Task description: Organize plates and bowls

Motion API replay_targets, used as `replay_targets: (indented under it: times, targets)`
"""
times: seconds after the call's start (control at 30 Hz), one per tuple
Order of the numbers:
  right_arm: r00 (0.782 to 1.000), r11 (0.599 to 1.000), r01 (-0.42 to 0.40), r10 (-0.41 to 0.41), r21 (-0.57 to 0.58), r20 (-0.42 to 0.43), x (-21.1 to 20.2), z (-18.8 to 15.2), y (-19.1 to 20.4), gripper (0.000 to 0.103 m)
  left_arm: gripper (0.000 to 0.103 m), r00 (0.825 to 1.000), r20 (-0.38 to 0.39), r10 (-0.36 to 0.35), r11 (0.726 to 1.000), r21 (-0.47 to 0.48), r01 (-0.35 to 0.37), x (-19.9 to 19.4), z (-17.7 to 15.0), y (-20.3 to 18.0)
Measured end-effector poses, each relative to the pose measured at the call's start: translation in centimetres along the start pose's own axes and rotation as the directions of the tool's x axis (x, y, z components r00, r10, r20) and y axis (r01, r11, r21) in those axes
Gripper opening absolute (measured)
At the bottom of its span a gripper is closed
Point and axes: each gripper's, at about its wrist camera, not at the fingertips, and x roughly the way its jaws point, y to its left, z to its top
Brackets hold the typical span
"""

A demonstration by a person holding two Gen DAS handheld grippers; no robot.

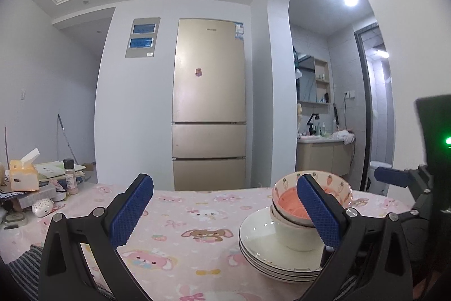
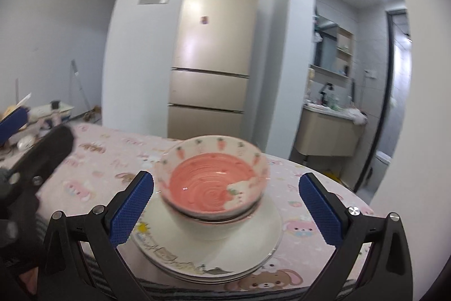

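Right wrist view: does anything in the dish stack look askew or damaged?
The pink carrot-patterned ceramic bowl sits tilted in the white bowl beneath, not nested level. The white plates are stacked evenly. No chips or spills visible.

I see a gold three-door fridge (image 1: 209, 103) at twelve o'clock, against the white wall. At nine o'clock, on the pink cartoon tablecloth (image 1: 180, 219), sit a yellow tissue box (image 1: 23, 174) and a spice jar (image 1: 70, 177) beside stacked books (image 1: 60, 169). At two o'clock an arched opening shows a washbasin cabinet (image 1: 324, 154) under a mirror (image 1: 305, 78).
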Motion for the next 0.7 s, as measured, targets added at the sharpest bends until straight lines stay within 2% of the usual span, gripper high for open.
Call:
replay_targets:
  times: [0.23, 0.4, 0.53, 0.6, 0.63, 0.7]
  targets:
    - [0.998, 0.999, -0.05, 0.05, 0.008, 0.025, -0.5, -0.1, -0.3, 0.103, 0.103, 0.999, 0.009, -0.047, 0.999, -0.025, 0.047, -0.3, 0.0, 0.3]
    - [0.999, 1.0, -0.03, 0.029, 0.004, 0.04, -0.7, -0.1, -0.1, 0.103, 0.103, 0.999, 0.01, -0.048, 0.998, -0.026, 0.049, -0.4, 0.0, 0.2]
    - [0.999, 1.0, -0.009, 0.009, 0.007, 0.038, -0.7, 0.0, -0.1, 0.103, 0.103, 0.995, -0.035, -0.094, 0.994, -0.056, 0.092, 0.3, -0.1, 0.5]
    - [0.999, 1.0, 0.008, -0.008, 0.009, 0.037, -0.7, 0.0, -0.1, 0.103, 0.103, 0.996, -0.058, -0.069, 0.996, -0.066, 0.065, 0.5, -0.1, 0.7]
    - [0.998, 0.999, 0.051, -0.051, 0.011, 0.029, -0.6, 0.0, -0.2, 0.103, 0.103, 0.997, -0.069, -0.023, 0.998, -0.06, 0.019, 0.5, -0.2, 0.5]
    - [0.991, 0.99, 0.134, -0.134, 0.033, 0.012, -0.6, -0.1, -0.8, 0.103, 0.103, 0.998, -0.065, 0.016, 0.999, -0.038, -0.018, 0.3, -0.2, 0.1]
